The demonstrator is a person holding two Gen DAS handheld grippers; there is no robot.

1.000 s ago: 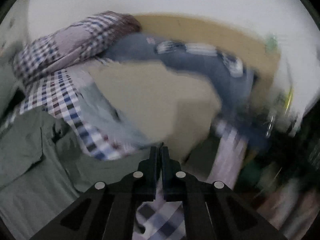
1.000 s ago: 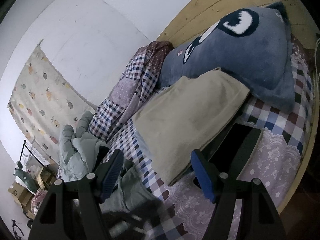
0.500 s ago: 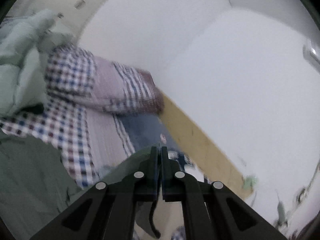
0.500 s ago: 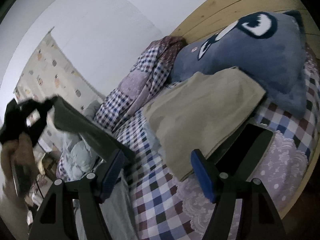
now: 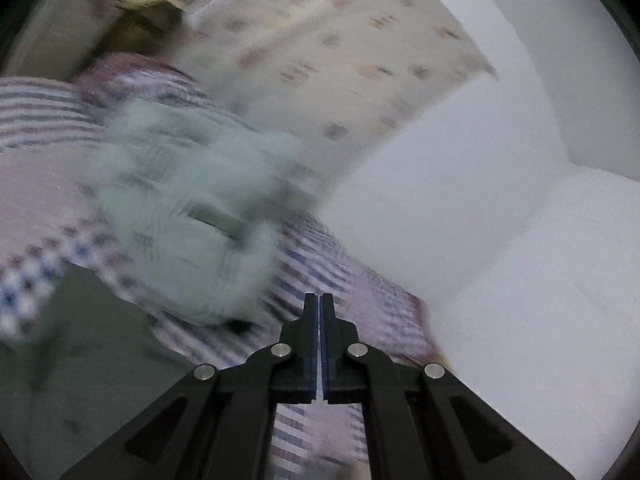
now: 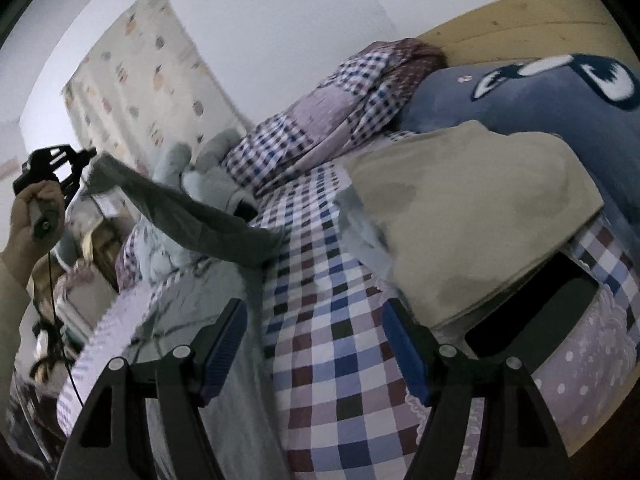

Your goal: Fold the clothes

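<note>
Left claw (image 5: 319,300): pressed together; from the right view it pinches one end of the grey-green garment (image 6: 192,216), raised by a hand (image 6: 34,216) at the far left.
Right claw (image 6: 314,344): spread wide, nothing between its pads, low over the bed.
Bed (image 6: 328,360): checked cover runs from the claws back to the wooden headboard (image 6: 520,12); a lace-edged border lies along its right side.
Open room: the bare checked strip ahead of the right claw, between garment and tan pile.
Garment: stretched in a slanted band from the left claw down to the cover, its lower end lying beside the right claw's left finger; in the left view a dark green mass at lower left, too blurred to be sure of.
Change: a second ago the left claw was low over the bed facing the headboard; it has swung up and round to face the fruit-print curtain (image 5: 340,60). The garment has been lifted off the bed. The right claw has moved little.
Around: blue plush pillow (image 6: 520,92) by the headboard, folded tan cloth (image 6: 472,200) in front of it, checked quilt (image 6: 332,108), pale green jacket (image 5: 188,208) bunched near the curtain.
In the way: a dark flat slab (image 6: 532,320) under the tan cloth's near edge, just right of the right claw.
</note>
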